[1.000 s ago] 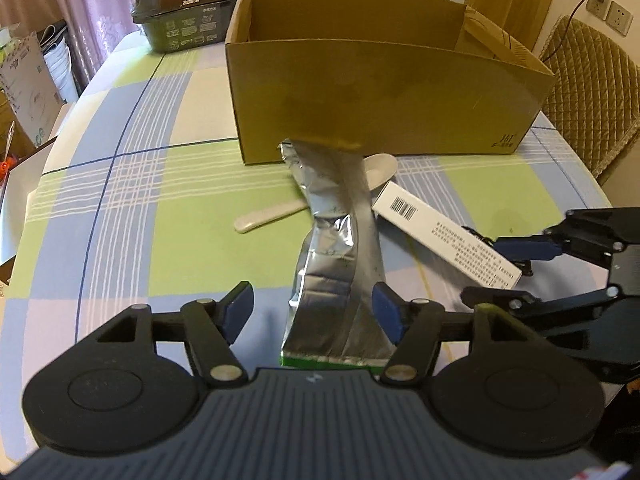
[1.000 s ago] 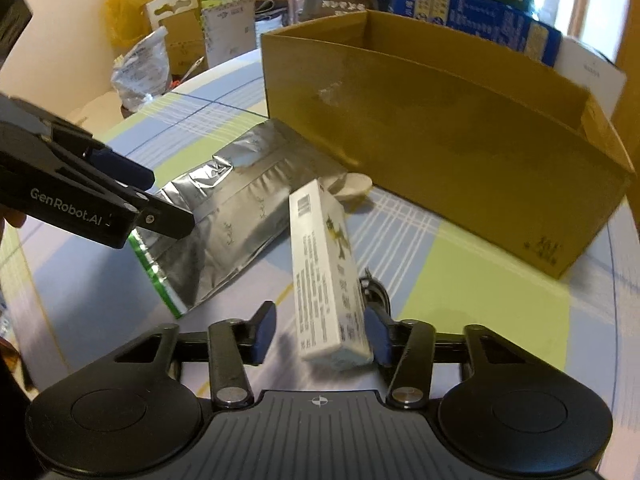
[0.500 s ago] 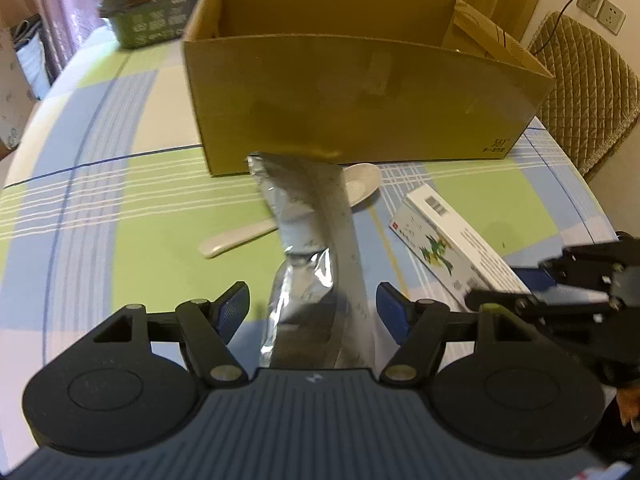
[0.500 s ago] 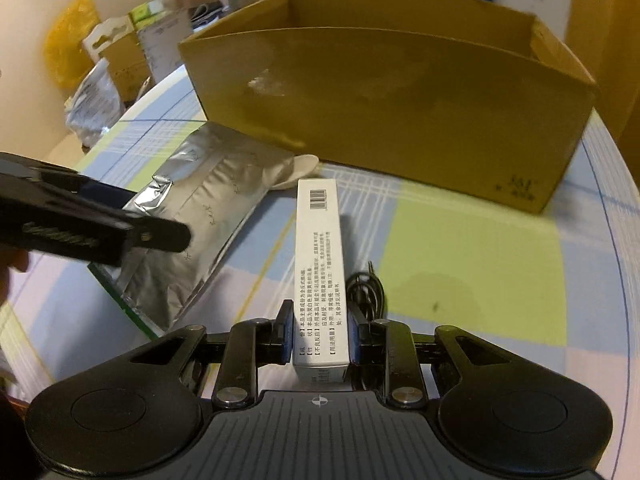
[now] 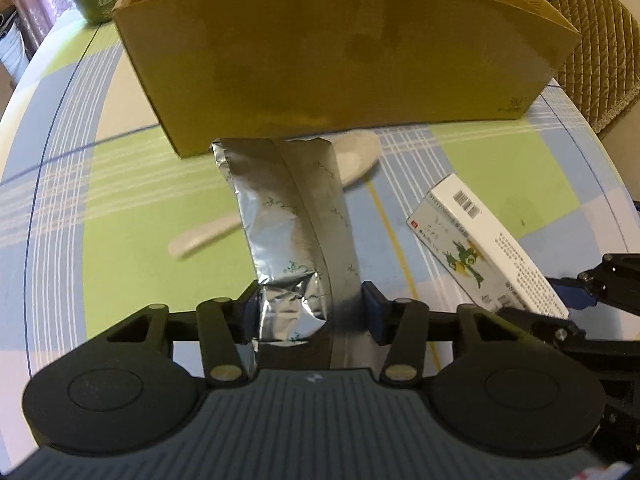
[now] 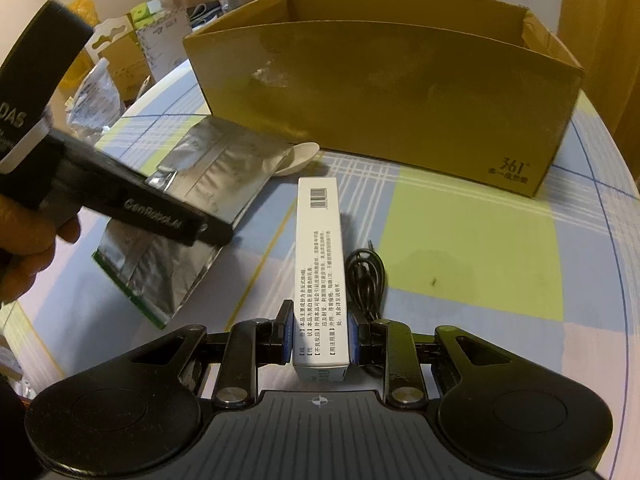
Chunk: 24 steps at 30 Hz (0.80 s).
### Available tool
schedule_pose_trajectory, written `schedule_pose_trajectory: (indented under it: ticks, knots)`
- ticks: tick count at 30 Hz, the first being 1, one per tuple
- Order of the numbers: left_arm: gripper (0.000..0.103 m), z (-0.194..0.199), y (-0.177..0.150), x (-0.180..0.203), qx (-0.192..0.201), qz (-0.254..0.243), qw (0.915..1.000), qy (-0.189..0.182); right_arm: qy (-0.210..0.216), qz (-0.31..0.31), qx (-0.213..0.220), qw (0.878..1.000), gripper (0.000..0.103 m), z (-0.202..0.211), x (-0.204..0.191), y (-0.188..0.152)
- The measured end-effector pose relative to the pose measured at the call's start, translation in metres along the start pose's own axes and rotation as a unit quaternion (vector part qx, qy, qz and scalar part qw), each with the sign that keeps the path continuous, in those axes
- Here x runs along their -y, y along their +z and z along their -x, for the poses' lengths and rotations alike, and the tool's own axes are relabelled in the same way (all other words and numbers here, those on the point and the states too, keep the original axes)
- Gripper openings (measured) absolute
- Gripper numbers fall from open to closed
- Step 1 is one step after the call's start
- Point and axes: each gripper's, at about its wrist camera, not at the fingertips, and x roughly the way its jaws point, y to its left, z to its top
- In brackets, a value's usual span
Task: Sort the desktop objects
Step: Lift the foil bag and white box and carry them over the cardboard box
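Our left gripper (image 5: 310,314) pinches the foil pouch (image 5: 292,216), its far end apparently over the spoon (image 5: 352,156); our right gripper (image 6: 319,338) clamps the white carton (image 6: 319,264) beside a cable (image 6: 366,276); the box (image 6: 384,96) stands behind on the table (image 6: 472,240).

The left wrist camera sits low behind the left gripper (image 5: 310,316), close over the table (image 5: 120,240), looking straight at the long front wall of the box (image 5: 340,52) near the far edge. The right wrist camera rides behind the right gripper (image 6: 319,336), a little higher and further right, facing the same wall at a slant towards the table's far left corner. Both views share the box (image 6: 400,100), the foil bag (image 5: 292,220) (image 6: 216,168), the white carton (image 5: 488,248) (image 6: 320,264) and the spoon (image 5: 352,156) (image 6: 300,154). Each camera also catches the other gripper at its side.
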Motion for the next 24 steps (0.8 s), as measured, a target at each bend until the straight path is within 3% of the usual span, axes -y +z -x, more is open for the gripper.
schedule_pose_trajectory:
  ticks: [11, 18, 24]
  knots:
    - [0.045, 0.028, -0.062, 0.019, -0.012, 0.015, 0.9995, -0.025, 0.003, -0.018, -0.010, 1.000, 0.023, 0.023, -0.001, -0.029]
    - [0.057, 0.025, -0.057, 0.017, -0.011, 0.012, 0.9996, -0.021, 0.004, 0.004, -0.007, 1.000, 0.027, 0.010, -0.007, -0.011]
    - [0.060, 0.017, -0.050, 0.020, -0.013, -0.002, 0.9998, -0.014, 0.001, 0.015, -0.011, 1.000, 0.029, -0.002, -0.009, -0.004]
